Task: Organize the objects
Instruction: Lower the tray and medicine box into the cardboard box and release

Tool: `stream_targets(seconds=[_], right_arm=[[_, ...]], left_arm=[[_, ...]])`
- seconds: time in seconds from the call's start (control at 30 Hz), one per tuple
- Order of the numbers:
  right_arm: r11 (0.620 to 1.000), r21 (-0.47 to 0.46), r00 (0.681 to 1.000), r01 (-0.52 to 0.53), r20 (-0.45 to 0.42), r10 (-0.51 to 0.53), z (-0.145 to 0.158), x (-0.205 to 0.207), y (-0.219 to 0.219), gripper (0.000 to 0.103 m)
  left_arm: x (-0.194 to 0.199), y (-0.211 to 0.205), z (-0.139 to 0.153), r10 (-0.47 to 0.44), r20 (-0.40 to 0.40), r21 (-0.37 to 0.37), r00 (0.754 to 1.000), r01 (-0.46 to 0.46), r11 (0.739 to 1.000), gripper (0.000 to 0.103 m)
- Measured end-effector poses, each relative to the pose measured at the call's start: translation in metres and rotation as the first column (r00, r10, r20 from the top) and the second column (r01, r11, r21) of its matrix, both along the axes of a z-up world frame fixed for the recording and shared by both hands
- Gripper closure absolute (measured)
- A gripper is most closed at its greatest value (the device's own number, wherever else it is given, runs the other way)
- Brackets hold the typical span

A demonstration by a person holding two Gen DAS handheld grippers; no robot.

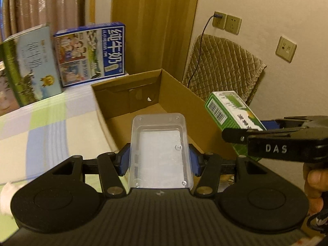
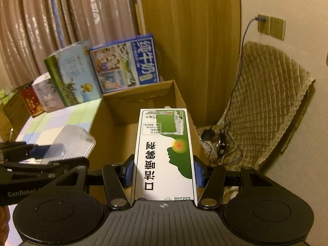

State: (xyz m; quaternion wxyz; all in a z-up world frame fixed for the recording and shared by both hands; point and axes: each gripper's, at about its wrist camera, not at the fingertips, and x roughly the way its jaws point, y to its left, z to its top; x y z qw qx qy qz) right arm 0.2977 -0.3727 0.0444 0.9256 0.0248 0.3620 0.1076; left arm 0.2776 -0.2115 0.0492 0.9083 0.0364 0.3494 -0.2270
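My left gripper (image 1: pixel 159 160) is shut on a clear plastic box (image 1: pixel 161 149), held over the near edge of an open cardboard box (image 1: pixel 174 90). My right gripper (image 2: pixel 164 170) is shut on a green and white medicine carton (image 2: pixel 165 153), which points into the same cardboard box (image 2: pixel 114 127). In the left wrist view the medicine carton (image 1: pixel 229 110) hangs by the cardboard box's right wall, with the right gripper (image 1: pixel 266 135) around it. In the right wrist view the clear plastic box (image 2: pixel 69 143) and the left gripper (image 2: pixel 30 155) appear at the left.
A checked tablecloth (image 1: pixel 41 123) covers the table. Two milk cartons, blue (image 1: pixel 92 53) and green (image 1: pixel 28 65), stand at the back. A quilted chair (image 2: pixel 266 102) with cables and wall sockets (image 1: pixel 225 22) lies to the right. A hand (image 1: pixel 313 184) grips the right tool.
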Motion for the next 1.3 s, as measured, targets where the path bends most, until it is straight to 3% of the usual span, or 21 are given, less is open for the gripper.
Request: stream_targets(seconds=[0.3, 0.4, 0.5, 0.8, 0.93, 1.3], right_arm=[[1.000, 0.007, 0.999, 0.009, -0.033, -0.009, -0.025, 0.033, -0.004, 0.051], [1.000, 0.010, 0.999, 0.011, -0.043, -0.011, -0.031, 0.037, -0.005, 0.050], [1.000, 0.011, 0.999, 0.007, -0.045, -0.007, -0.034, 0.037, -0.004, 0.050], [1.000, 0.009, 1.000, -0.014, -0.019, 0.014, -0.034, 0.040, 0.007, 0.050], [0.999, 0.033, 1.000, -0.002, 0.019, 0.001, -0.023, 0.033, 0.003, 0.035], [0.996, 0.090, 0.998, -0.003, 0.057, -0.002, 0.012, -0.030, 0.008, 0.028]], left_arm=[[0.048, -0.011, -0.027, -0.021, -0.044, 0.018, 0.999, 0.022, 1.000, 0.051], [0.058, -0.009, -0.031, 0.001, -0.043, 0.029, 0.999, 0.001, 1.000, 0.042], [0.058, -0.003, -0.028, 0.004, -0.021, 0.022, 1.000, -0.004, 1.000, 0.041], [0.039, 0.015, -0.015, 0.040, 0.003, -0.009, 0.999, -0.040, 0.999, 0.037], [0.023, 0.028, -0.010, 0.064, 0.008, -0.023, 0.998, -0.064, 0.998, 0.034], [-0.042, 0.082, 0.002, 0.175, -0.006, -0.046, 0.985, -0.175, 0.983, 0.025]])
